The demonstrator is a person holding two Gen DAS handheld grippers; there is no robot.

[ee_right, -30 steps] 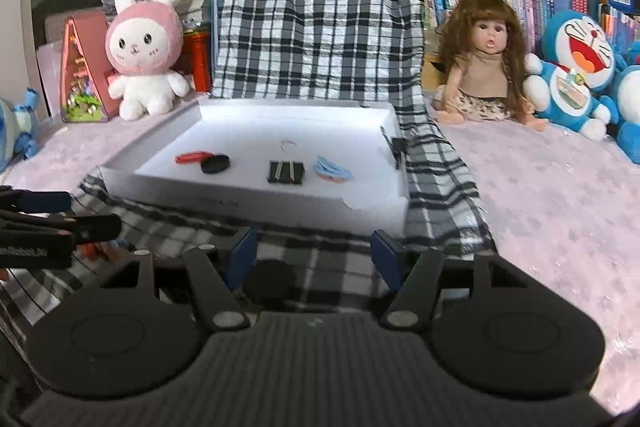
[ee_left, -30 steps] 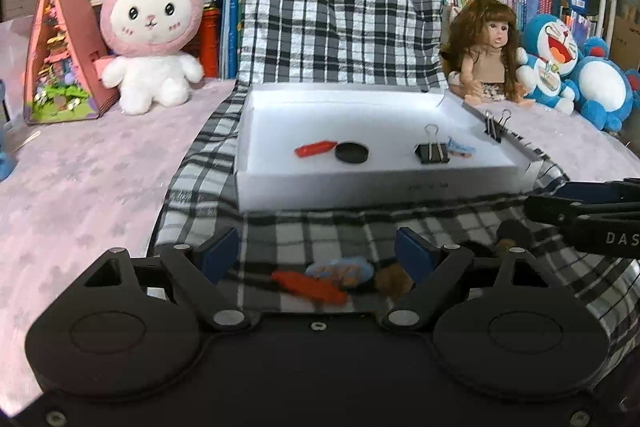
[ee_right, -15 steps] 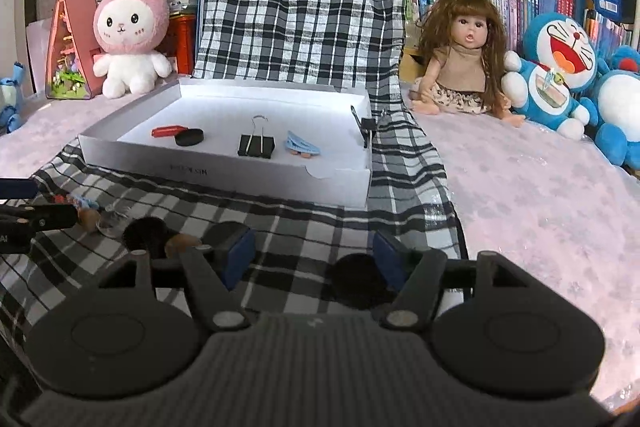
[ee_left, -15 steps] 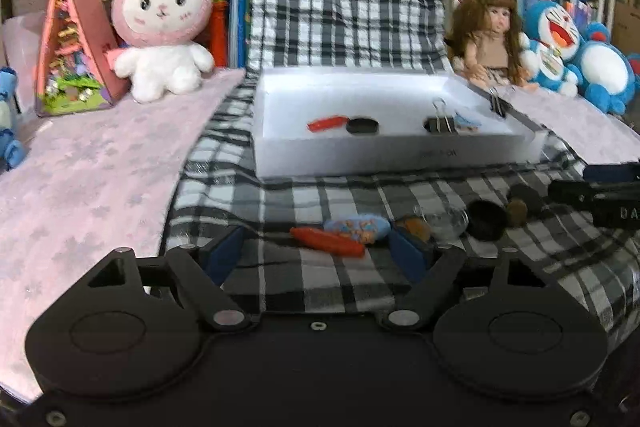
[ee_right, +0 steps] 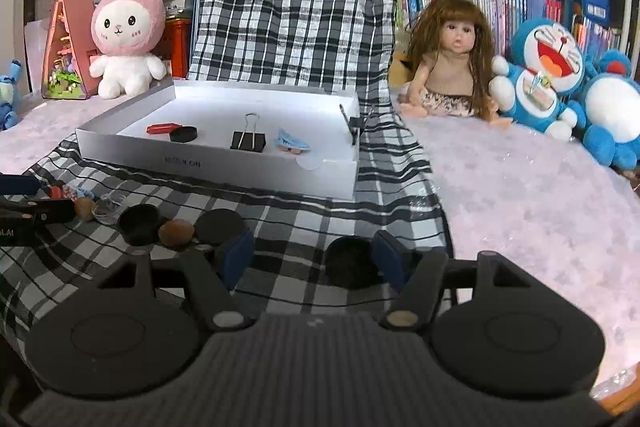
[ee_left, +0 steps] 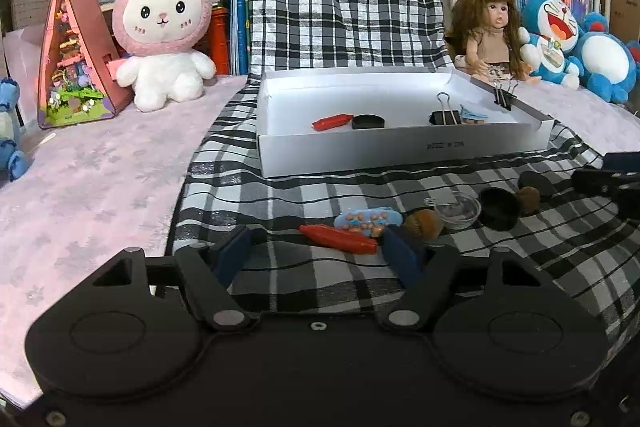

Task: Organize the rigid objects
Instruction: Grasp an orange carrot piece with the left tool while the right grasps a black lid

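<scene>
On the plaid cloth lies a row of small items: a red stick (ee_left: pixel 338 239), a blue patterned piece (ee_left: pixel 368 219), brown balls (ee_left: pixel 422 223), a clear cup (ee_left: pixel 458 209), a black cup (ee_left: pixel 498 207). My left gripper (ee_left: pixel 318 251) is closing, with the red stick just ahead of its fingers and no pad pressing on it. My right gripper (ee_right: pixel 314 255) stands open with a black disc (ee_right: pixel 352 261) between its fingers, near the right one. The white box (ee_left: pixel 400 147) behind holds a red piece (ee_left: pixel 332 123), a black cap (ee_left: pixel 368 121), a binder clip (ee_left: pixel 444 115).
A second binder clip (ee_left: pixel 504 97) grips the box's right rim. Behind the box stand a pink rabbit plush (ee_left: pixel 160 27), a doll (ee_right: pixel 452 59), blue plush toys (ee_right: pixel 540 75) and a triangular pink house model (ee_left: pixel 74 59). Pink table cover lies either side of the cloth.
The left fingers have drawn closer together and the small items now lie ahead of them instead of under them. In the right view the black disc shifted from the left finger towards the right one.
</scene>
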